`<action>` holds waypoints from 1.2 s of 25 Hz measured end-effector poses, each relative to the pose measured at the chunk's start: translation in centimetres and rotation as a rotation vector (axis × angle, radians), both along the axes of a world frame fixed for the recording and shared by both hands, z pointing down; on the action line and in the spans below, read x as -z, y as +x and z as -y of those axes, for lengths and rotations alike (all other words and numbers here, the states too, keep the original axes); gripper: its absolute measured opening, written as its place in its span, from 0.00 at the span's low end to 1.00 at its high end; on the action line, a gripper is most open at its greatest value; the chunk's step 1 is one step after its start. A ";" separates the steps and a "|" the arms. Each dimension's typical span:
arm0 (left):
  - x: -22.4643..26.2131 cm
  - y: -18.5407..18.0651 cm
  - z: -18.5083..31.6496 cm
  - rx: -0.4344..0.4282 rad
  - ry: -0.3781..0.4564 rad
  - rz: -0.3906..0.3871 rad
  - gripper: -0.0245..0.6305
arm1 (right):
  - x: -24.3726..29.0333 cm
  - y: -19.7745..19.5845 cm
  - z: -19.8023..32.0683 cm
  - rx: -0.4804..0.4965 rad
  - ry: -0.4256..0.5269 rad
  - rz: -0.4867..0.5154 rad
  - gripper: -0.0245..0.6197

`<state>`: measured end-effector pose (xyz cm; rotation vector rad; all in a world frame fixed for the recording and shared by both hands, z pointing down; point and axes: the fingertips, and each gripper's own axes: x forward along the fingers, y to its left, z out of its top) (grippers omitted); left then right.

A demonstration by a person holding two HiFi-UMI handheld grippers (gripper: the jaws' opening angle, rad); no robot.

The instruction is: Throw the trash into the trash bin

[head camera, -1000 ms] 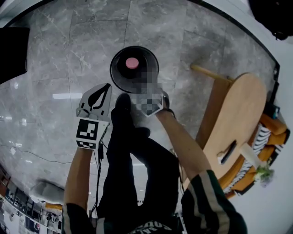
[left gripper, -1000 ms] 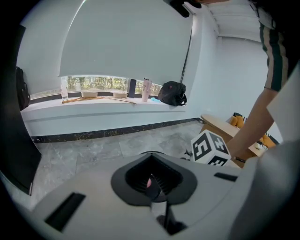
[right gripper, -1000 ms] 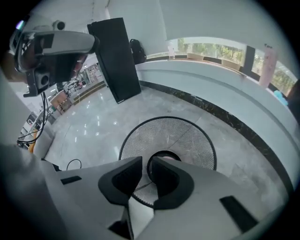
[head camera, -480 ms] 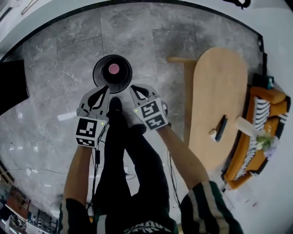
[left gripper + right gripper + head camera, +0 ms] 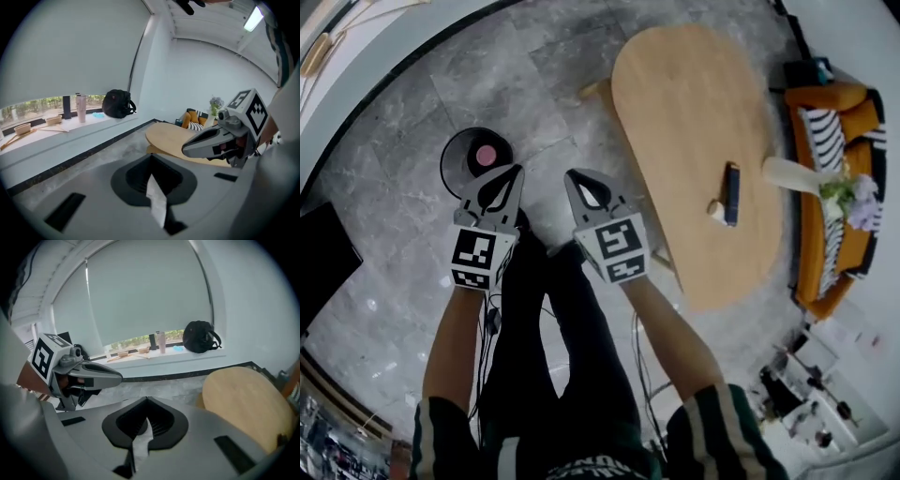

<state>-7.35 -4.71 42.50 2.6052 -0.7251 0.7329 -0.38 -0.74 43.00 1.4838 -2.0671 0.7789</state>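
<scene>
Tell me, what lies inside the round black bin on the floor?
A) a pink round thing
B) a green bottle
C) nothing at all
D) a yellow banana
A: the head view looks down into the black bin, and a pink round thing shows against its dark inside.
</scene>
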 end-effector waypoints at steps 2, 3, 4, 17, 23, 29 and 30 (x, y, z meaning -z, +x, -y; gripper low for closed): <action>0.5 3.1 -0.8 -0.058 0.014 -0.009 0.04 | 0.7 2.7 -1.3 -0.066 0.019 0.001 0.04; 0.7 4.6 -1.3 -0.084 0.016 -0.017 0.04 | 0.9 4.2 -2.0 -0.096 0.026 0.000 0.04; 0.9 6.1 -1.9 -0.110 0.016 -0.026 0.04 | 1.0 5.7 -2.8 -0.126 0.030 -0.004 0.04; 3.3 20.3 -11.4 -0.461 0.027 -0.072 0.04 | 3.1 19.5 -14.3 -0.530 0.086 -0.031 0.04; 3.9 24.4 -15.7 -0.609 0.047 -0.073 0.04 | 3.6 24.7 -19.5 -0.698 0.130 -0.056 0.04; 3.3 26.3 -18.3 -0.665 0.041 -0.056 0.04 | 2.2 29.3 -24.1 -0.776 0.081 -0.122 0.18; 3.2 26.5 -18.6 -0.669 0.039 -0.054 0.04 | 2.1 30.0 -24.4 -0.788 0.087 -0.127 0.20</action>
